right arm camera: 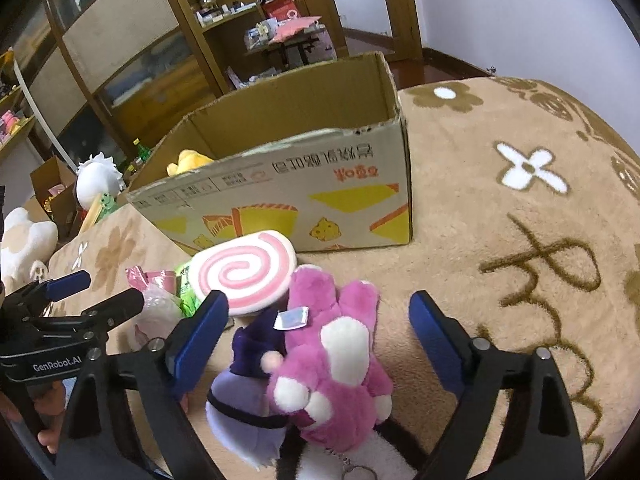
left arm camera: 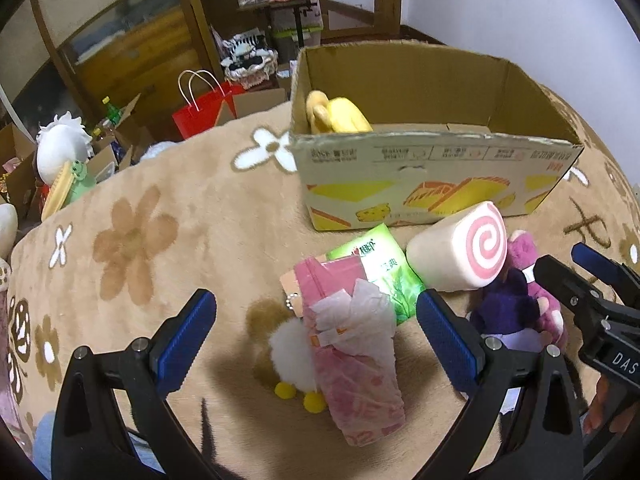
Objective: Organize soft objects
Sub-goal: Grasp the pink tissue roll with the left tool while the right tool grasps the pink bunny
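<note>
My left gripper (left arm camera: 316, 312) is open, its jaws to either side of a pink tissue pack (left arm camera: 356, 356) lying on the blanket. A small white fluffy toy with yellow feet (left arm camera: 290, 354) and a green tissue pack (left arm camera: 380, 268) touch the pack. A pink-swirl roll cushion (left arm camera: 460, 248) lies behind. My right gripper (right arm camera: 314, 314) is open over a pink and purple plush (right arm camera: 332, 360). The swirl cushion (right arm camera: 244, 270) sits just beyond it. A cardboard box (left arm camera: 432, 148) holds a yellow plush (left arm camera: 336, 116); the box (right arm camera: 280, 196) also shows in the right wrist view.
The beige flowered blanket (left arm camera: 140, 240) covers the surface; its left edge drops off near a red bag (left arm camera: 204, 112) and floor clutter. Wooden shelves (right arm camera: 160, 40) stand behind. The left gripper body (right arm camera: 60, 320) shows at the left of the right wrist view.
</note>
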Tool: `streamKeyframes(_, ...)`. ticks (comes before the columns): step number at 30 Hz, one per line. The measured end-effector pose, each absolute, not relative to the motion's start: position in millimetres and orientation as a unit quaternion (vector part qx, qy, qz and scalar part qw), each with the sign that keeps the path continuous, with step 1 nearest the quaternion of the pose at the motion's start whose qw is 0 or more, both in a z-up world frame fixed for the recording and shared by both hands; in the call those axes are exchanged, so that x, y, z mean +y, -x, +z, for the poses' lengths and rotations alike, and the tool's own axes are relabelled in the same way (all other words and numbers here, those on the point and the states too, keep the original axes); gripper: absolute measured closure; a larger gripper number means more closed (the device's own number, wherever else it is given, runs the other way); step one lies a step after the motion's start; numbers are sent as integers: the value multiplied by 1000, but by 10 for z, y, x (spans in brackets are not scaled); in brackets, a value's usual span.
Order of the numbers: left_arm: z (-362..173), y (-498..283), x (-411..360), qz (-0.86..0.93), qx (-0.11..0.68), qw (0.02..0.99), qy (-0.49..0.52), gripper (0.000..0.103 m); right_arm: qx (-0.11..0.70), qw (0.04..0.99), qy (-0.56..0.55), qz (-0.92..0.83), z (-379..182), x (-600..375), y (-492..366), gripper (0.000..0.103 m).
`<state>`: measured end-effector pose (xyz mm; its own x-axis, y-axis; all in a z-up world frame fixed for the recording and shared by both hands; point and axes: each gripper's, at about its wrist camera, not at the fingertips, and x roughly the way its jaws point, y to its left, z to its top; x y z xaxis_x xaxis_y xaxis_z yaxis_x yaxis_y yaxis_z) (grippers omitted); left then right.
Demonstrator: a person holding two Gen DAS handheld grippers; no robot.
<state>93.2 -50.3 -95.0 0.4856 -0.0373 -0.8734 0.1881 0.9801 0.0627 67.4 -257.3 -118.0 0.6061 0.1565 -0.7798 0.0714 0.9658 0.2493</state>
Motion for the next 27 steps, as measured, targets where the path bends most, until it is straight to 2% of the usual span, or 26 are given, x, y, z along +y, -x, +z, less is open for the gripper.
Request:
streamKeyframes(4, -1029, -958, -555, -72, 509, 854, -77, 4, 450, 883, -130, 25, -1255, -2570, -713, 10)
streamKeyframes(9, -1133, -978, -621, -80, 517, 848, -84, 4, 457, 880, -124, 24, -1298, -2562, -749, 18)
streamKeyframes(11, -1167, -990, -633, -86, 524, 843, -79, 13, 463, 878, -118, 21, -1332, -2562, -758, 24)
streamKeyframes(12, -1186, -1004, -633, -95, 532, 838, -72, 22, 465, 877, -119, 21, -1351, -2569, -763, 28)
streamKeyframes(18, -1288, -1022, -678, -99, 548, 828, -70, 50, 467, 873, -135, 27, -1396, -2611, -778, 36)
streamKeyframes(21, -1297, -1034, -672, -108, 554, 824, -59, 58, 464, 875, -133, 32, -1383, -2595, -775, 39)
streamKeyframes(27, -1304, -1033, -702, -105, 553, 824, -65, 58, 453, 879, -145, 29, -1336, -2627, -754, 39)
